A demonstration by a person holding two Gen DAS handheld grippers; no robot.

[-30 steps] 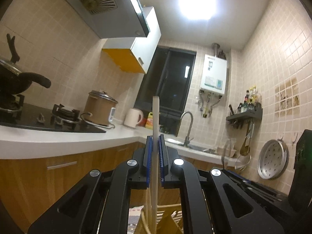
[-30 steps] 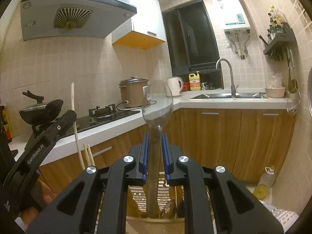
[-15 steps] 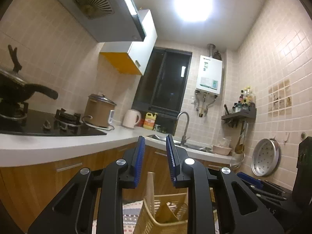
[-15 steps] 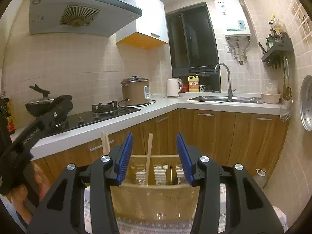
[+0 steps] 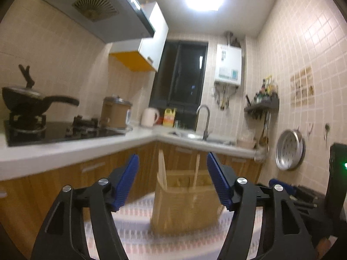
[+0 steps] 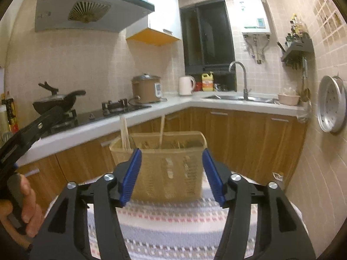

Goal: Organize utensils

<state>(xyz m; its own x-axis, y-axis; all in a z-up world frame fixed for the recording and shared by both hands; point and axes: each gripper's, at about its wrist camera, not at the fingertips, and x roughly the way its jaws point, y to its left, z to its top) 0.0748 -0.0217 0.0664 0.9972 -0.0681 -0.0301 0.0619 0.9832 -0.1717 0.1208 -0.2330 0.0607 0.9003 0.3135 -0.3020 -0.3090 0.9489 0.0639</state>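
Both jaws just opened, empty; chopsticks (image 6: 124, 133) (upright) in basket (image 6: 167, 171).

Tan slotted utensil basket (image 6: 164, 171) on striped cloth, chopsticks (image 6: 124, 133) upright inside

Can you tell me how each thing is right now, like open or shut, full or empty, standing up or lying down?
Left gripper: open, nothing between its jaws, which have just been opening.
Right gripper: open, holding nothing, jaws just been opening.
Utensil basket: upright on the striped cloth.
Chopsticks: standing in the basket's left end.
Black pan: on the stove, lid on.
Rice cooker: lid shut.
Tap: no water seen running.
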